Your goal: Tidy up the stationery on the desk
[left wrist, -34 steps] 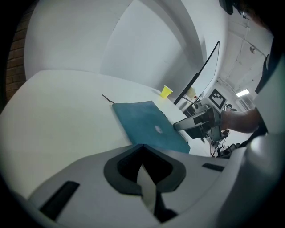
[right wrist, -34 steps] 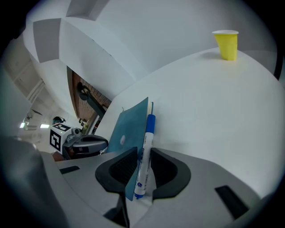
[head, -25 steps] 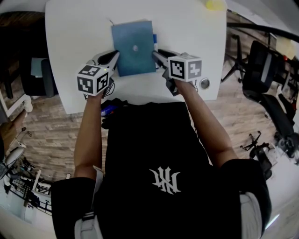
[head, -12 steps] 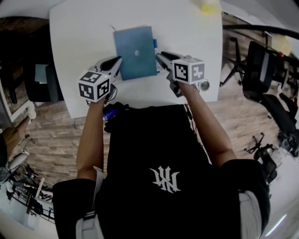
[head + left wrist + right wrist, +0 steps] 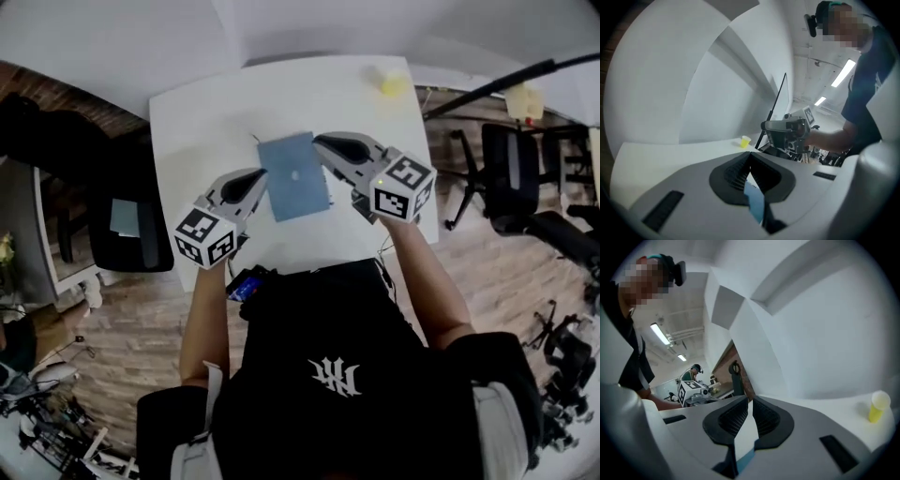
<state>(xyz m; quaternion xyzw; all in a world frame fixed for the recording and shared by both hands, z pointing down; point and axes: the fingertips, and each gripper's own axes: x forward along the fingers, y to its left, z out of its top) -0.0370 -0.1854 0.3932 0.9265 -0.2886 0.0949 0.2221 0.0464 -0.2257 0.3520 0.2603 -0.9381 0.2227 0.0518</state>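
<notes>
**Blue notebook clamped from both sides**

Over the white surface [image 5: 206, 122], the blue notebook [image 5: 293, 175] sits between the left gripper [image 5: 261, 178] and the right gripper [image 5: 323, 145], each with jaws clenched on an opposite edge. A yellow cup [image 5: 394, 84] stands near the far corner.

I look down from the head view onto a white desk [image 5: 211, 127]. A small yellow cup [image 5: 394, 84] stands near its far right corner, well apart from the blue notebook [image 5: 293, 174], which seems raised off the surface, though I can't be sure.
</notes>
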